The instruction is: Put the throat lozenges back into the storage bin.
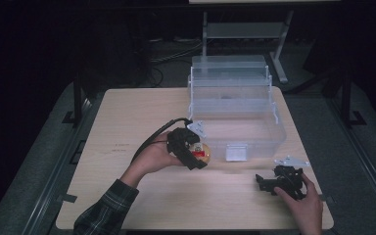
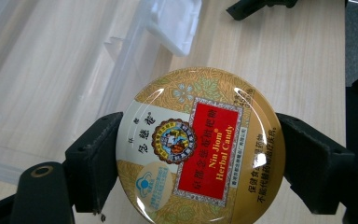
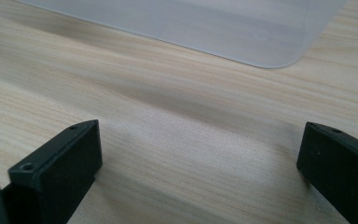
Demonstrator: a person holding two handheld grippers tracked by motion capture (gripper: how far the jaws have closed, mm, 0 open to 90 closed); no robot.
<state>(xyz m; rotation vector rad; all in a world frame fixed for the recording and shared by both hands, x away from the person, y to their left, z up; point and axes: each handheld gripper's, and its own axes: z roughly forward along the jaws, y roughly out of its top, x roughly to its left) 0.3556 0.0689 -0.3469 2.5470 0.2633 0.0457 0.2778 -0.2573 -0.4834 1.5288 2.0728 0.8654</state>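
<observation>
Candy tin (image 2: 200,147), round and gold with a red label reading "Nin Jiom Herbal Candy", sits pinched between the jaws of your left gripper (image 1: 191,149); the left gripper view shows one black jaw pressed against each side of its rim, lid facing the camera. In the high view the tin (image 1: 204,152) shows as a small yellow and red spot held above the counter (image 1: 142,110), near the middle of it and just beside the front left corner of the clear plastic bin (image 1: 269,134). Your left hand (image 1: 154,157) wraps that gripper from below, a plaid sleeve (image 1: 105,210) running back toward the counter's near edge, and a black cable (image 1: 156,134) loops off the gripper toward the left.

The bin stands open at the far right part of the counter, its lid (image 1: 230,66) tipped up behind it and a white latch (image 1: 236,152) on its near wall.

Your right gripper (image 1: 262,182) lies low over the counter near the near right corner, held by your right hand (image 1: 303,203), well apart from the tin. In the right gripper view its jaws stand spread wide with bare wood between them, and a rounded corner of the bin (image 3: 242,32) lies ahead of them
</observation>
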